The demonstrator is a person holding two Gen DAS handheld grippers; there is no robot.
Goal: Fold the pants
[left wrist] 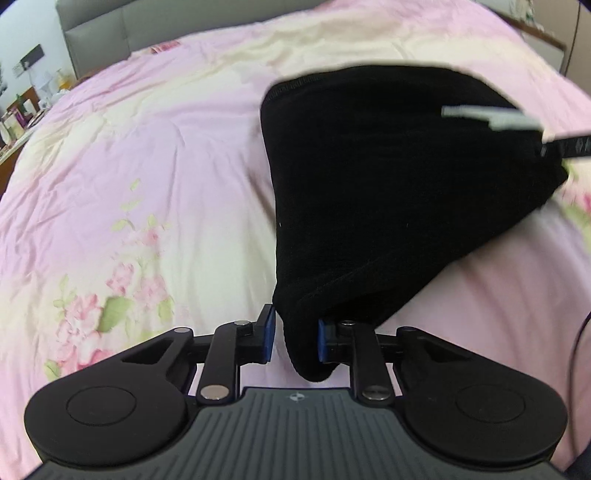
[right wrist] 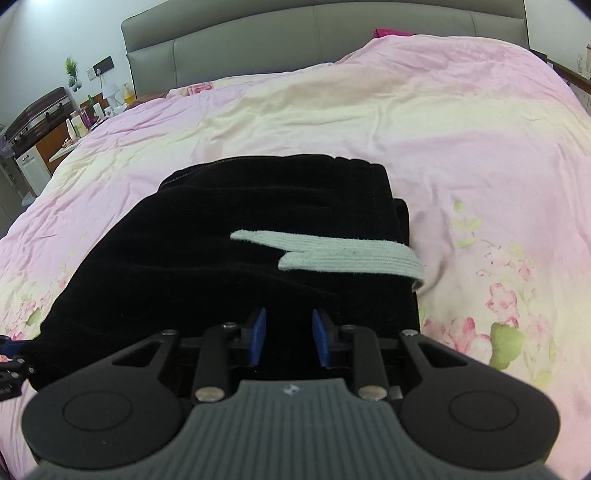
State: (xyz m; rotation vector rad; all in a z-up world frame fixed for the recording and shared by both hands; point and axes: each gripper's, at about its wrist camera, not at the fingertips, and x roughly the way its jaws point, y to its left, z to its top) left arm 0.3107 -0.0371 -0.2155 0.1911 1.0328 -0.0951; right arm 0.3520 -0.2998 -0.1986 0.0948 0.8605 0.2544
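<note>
I look across a wide bed (right wrist: pixel 406 122) under a pink and cream quilt (left wrist: pixel 147 166) printed with pink flowers and green leaves; the cloth is rumpled and fills most of my view. At the far end stands a grey padded headboard (right wrist: pixel 295 44), and a strip of red cloth (right wrist: pixel 391 32) lies at its foot. The wall (right wrist: pixel 55 37) behind is pale, bright at the upper left. On it I see a dark switch plate (right wrist: pixel 103 65), with a small green plant (right wrist: pixel 72 72) beside it. To the left of the bed is a wooden side table (right wrist: pixel 62 136) crowded with bottles, and a dark suitcase (right wrist: pixel 40 110) beyond it.
</note>
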